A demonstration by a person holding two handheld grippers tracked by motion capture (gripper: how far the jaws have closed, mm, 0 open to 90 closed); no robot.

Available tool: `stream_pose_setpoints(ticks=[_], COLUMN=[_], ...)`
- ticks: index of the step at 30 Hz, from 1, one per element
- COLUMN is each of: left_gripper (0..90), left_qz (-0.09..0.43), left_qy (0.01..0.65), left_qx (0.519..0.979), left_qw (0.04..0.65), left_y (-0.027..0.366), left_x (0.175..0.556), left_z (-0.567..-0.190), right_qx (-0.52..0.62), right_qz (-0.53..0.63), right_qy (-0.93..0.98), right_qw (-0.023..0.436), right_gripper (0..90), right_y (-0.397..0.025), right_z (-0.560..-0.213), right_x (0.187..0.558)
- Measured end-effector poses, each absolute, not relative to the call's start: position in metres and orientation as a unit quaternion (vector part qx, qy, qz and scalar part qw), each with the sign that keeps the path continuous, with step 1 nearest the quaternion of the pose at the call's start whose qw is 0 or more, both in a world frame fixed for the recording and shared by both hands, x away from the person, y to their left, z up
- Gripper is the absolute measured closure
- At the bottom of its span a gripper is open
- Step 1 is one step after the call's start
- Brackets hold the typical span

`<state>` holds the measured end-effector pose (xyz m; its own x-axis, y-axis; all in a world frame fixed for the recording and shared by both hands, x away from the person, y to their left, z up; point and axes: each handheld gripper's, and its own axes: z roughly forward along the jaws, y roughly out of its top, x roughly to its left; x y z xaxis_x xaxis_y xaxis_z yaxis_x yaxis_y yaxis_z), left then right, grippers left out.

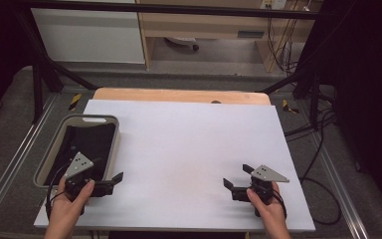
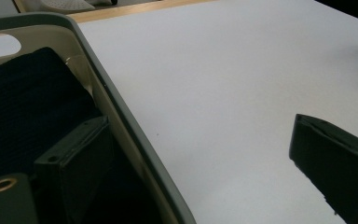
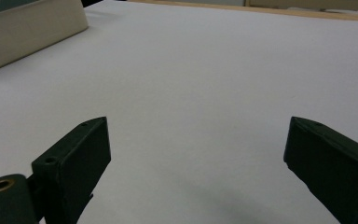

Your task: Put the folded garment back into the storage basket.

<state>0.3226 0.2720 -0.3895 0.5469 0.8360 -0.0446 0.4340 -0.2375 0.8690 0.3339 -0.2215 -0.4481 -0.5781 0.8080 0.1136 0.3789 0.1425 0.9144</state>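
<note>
A grey-rimmed beige bin (image 1: 117,133) stands at the table's left with a black cloth (image 1: 87,143) lying in it. My left gripper (image 1: 108,178) is open at the bin's near right corner. In the left gripper view, the left gripper (image 2: 198,123) straddles the bin's wall (image 2: 103,80): one jaw hangs over the cloth (image 2: 23,93), the other over the white sheet. My right gripper (image 1: 237,176) is open and empty, low over the sheet at the near right. In the right gripper view, the right gripper (image 3: 198,123) faces bare sheet, with the bin's side (image 3: 28,28) far off.
A white sheet (image 1: 189,144) covers most of the wooden table (image 1: 179,94). Black frame posts (image 1: 37,84) stand at both back corners. Cables (image 1: 323,149) lie on the floor to the right. A pale cabinet (image 1: 89,35) is at the back.
</note>
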Motion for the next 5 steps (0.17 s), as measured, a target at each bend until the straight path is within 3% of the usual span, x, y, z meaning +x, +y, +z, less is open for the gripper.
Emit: stream_pose_setpoints(ticks=[5], left_gripper=[6.5], left_qz=[0.224], left_qy=[0.416], left_qx=[0.755], left_qw=[0.455], left_y=[0.2654], left_x=[0.3201], left_z=[-0.3865], right_qx=[0.415], right_qz=[0.51], right_qy=[0.724], right_qw=[0.209], right_gripper=[7.7], right_y=[-0.2239], right_z=[-0.4486], right_x=[0.3358])
